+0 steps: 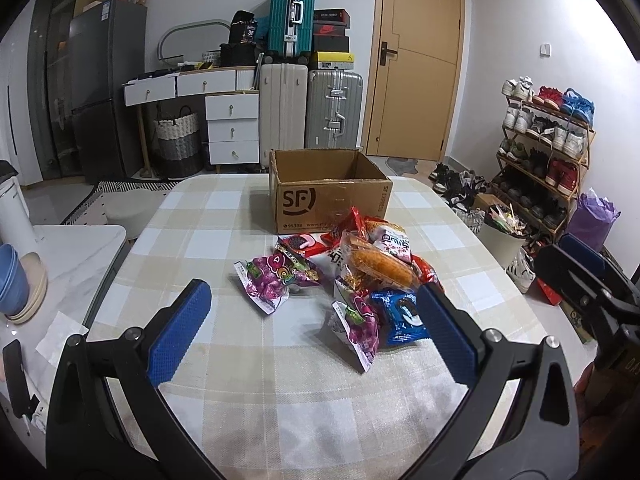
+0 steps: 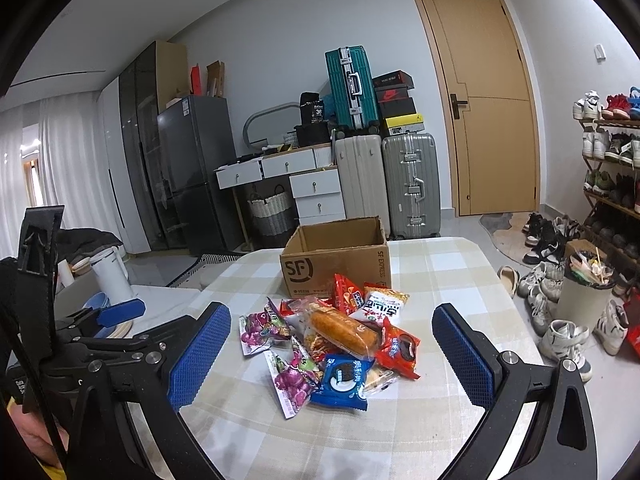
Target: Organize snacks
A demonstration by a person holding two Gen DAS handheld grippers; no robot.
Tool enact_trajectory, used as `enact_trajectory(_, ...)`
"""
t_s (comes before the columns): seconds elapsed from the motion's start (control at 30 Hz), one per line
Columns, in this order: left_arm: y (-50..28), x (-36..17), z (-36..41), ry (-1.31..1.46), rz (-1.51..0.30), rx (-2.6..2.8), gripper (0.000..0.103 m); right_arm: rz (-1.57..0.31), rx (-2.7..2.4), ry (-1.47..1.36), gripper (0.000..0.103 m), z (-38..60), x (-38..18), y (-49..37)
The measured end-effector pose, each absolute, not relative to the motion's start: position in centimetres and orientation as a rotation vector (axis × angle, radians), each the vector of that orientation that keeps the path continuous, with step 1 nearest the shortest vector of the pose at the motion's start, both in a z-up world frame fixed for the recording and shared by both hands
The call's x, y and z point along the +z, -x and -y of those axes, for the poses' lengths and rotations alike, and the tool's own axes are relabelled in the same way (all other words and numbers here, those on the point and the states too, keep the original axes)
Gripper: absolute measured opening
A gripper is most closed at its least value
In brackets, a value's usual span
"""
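Brown cardboard is the biggest thing on my table (image 1: 224, 216): an open box (image 1: 320, 184) with a printed logo on its near face, standing upright at the far middle of the checked cloth, its opening up and one corner turned toward my right side. I cannot see its floor from either camera.

Just in front of it, touching or nearly touching its near face, lies the heap of snack packets (image 2: 336, 340). The heap runs from the box toward me. On top sits a clear-wrapped bread roll (image 2: 344, 330), its long axis slanting from far left to near right in the right wrist view. Red packets (image 2: 398, 350) lie to its right, and a white one with red lettering (image 2: 380, 308) behind it. A blue biscuit packet (image 2: 342, 380) lies flat at the near edge. Two purple sweet packets (image 1: 266, 284) sit on the left and near side, one apart from the heap by a little, the other (image 1: 358, 326) tucked against the blue one.

My left gripper (image 1: 316, 332) is spread wide with nothing between its blue pads (image 1: 178, 336), above the cloth near the heap. My right gripper (image 2: 332, 356) is equally wide apart and empty, framing the heap.
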State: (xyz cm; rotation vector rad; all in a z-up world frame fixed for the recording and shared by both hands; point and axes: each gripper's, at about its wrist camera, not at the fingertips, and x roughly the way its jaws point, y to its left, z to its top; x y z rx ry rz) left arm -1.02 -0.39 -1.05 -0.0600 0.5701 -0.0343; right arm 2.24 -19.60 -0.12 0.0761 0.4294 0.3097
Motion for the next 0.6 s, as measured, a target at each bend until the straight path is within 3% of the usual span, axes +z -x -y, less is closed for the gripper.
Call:
enact_trajectory(0.4,-0.7,-2.1,1.1,0.055,-0.581,-0.037,0.102,-0.419,0.327,-0.059,0.103,19.7,-1.2,-2.9)
enact_trajectory(0.6,-3.4,-5.3,1.1,0.064,-0.662,-0.077,0.102,-0.454,0.307,-0.085,0.103,20.6,-2.8,-4.1)
